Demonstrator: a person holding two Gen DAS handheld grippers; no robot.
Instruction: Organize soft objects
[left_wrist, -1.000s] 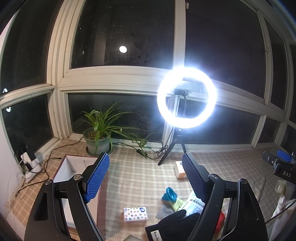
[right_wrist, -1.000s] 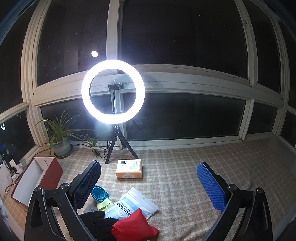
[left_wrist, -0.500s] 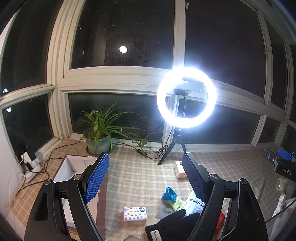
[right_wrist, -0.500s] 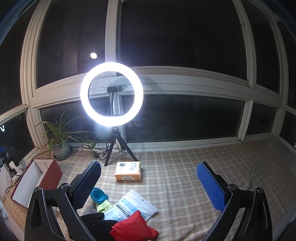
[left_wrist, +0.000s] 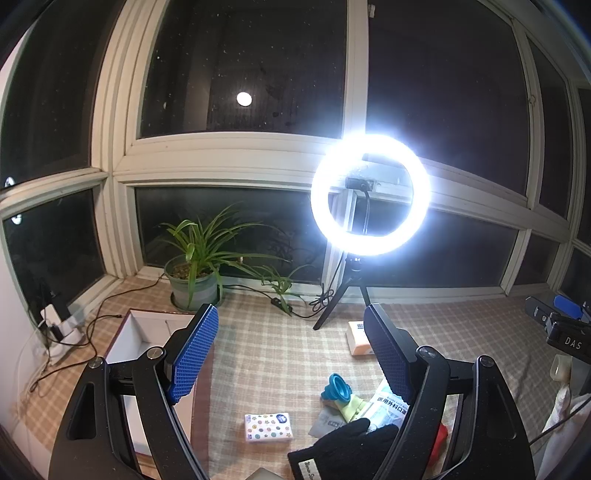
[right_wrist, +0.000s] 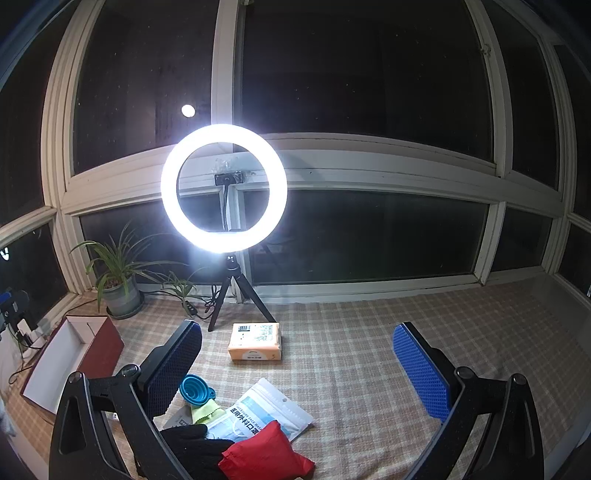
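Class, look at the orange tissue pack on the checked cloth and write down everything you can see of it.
The tissue pack is a soft, block-shaped packet in glossy orange wrap, with a pale top bearing a barcode label and small print. It lies flat on the checked cloth, just in front of the ring light and its tripod legs, apart from the pile of other items nearer the camera. Nothing touches it but the cloth. In the left wrist view a gripper finger hides most of it.

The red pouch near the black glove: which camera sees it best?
The right wrist view: the red pouch lies in plain sight beside the black glove. In the left wrist view only a sliver of it shows behind a gripper finger.
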